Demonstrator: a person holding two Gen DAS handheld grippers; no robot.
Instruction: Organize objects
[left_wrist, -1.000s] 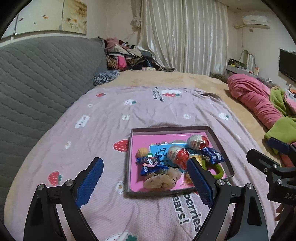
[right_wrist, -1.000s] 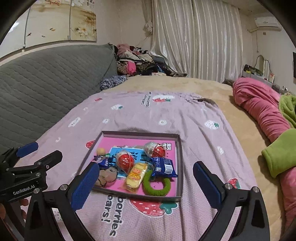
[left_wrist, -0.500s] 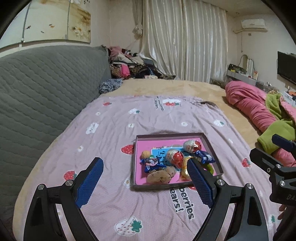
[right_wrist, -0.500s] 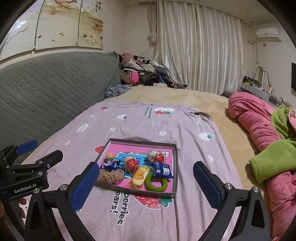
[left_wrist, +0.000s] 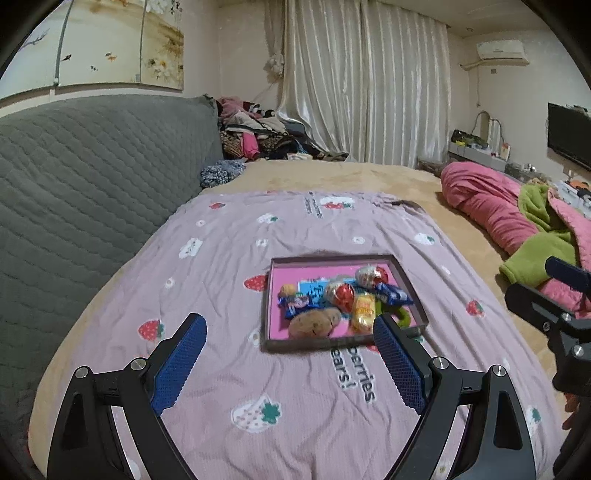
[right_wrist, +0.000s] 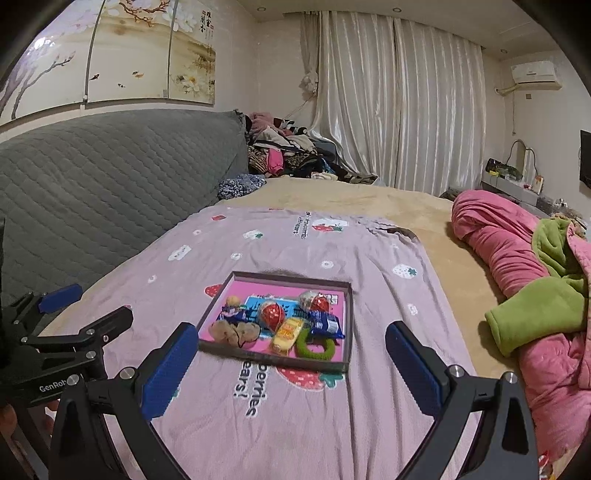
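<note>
Left wrist view is filled mostly by the bed (left_wrist: 332, 177), over which a lilac strawberry-print blanket (left_wrist: 229, 258) is spread. Ahead of the left gripper (left_wrist: 290, 363), well apart from its tips and slightly toward its right finger, a shallow pink-lined tray (left_wrist: 272, 295) is seen lying on the blanket. The left gripper is held wide apart with nothing between its blue pads. In the right wrist view the right gripper (right_wrist: 291, 363) is likewise spread wide and empty, the tray (right_wrist: 347, 325) lying ahead of it and toward its left finger.

The objects appear already gathered in the tray, so the step in hand is judged to be a withdrawal (or a final check). It would be done well if both grippers were kept clear of the tray rim, so that nothing is nudged on the soft, yielding blanket.

Inside the tray the following can be counted: one green ring (right_wrist: 314, 345), two brown plush pieces (right_wrist: 232, 332) close together (possibly one toy, which cannot be told), two foil-wrapped eggs (right_wrist: 271, 314), two blue snack packets (right_wrist: 325, 325), one yellow wrapped snack (right_wrist: 288, 332), and one small tan ball (right_wrist: 232, 301). A blue printed card (right_wrist: 255, 304) is seen lying beneath them.
</note>
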